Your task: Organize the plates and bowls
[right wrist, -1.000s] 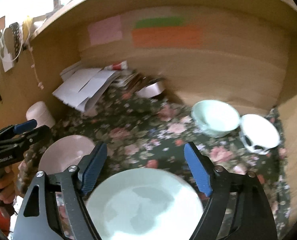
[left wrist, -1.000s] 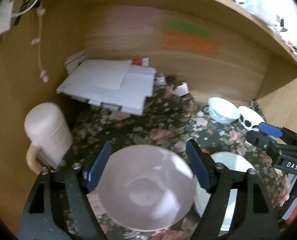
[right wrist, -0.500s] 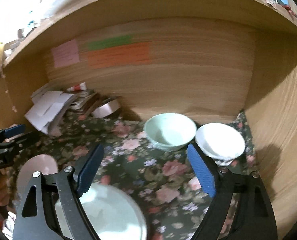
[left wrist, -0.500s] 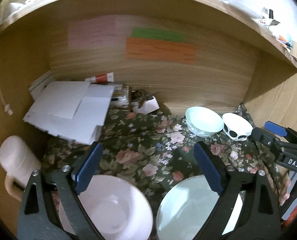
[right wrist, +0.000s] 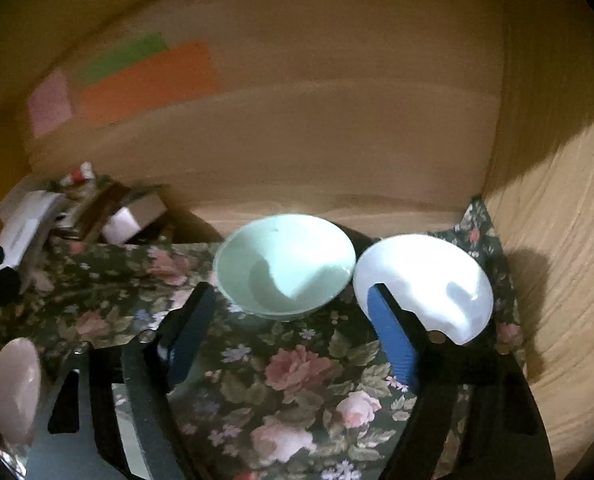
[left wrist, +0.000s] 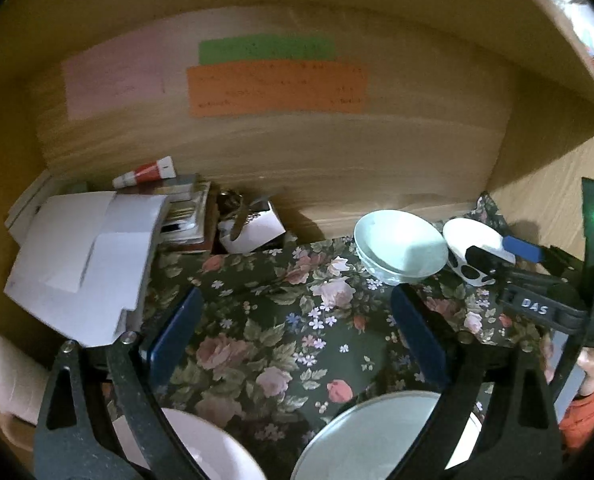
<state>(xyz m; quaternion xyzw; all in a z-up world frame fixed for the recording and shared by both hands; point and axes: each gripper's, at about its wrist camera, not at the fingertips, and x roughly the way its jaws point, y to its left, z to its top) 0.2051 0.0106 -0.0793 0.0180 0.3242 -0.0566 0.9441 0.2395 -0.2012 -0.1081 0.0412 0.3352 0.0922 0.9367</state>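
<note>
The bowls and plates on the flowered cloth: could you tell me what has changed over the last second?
Both tools left the plates and moved toward the back bowls. The left tool, earlier around the pink plate, is opening with nothing between its pads. The right tool, earlier over the pale green plate, is closing, still empty, one finger in front of the white bowl. The mint bowl and both plates stayed put.

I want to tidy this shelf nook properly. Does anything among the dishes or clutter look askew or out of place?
The white bowl at the right tilts, leaning beside the upright mint bowl. At the back left, the papers are a slumped, uneven heap with a red-and-white tube lying on top. Nothing looks spilled or broken.
</note>
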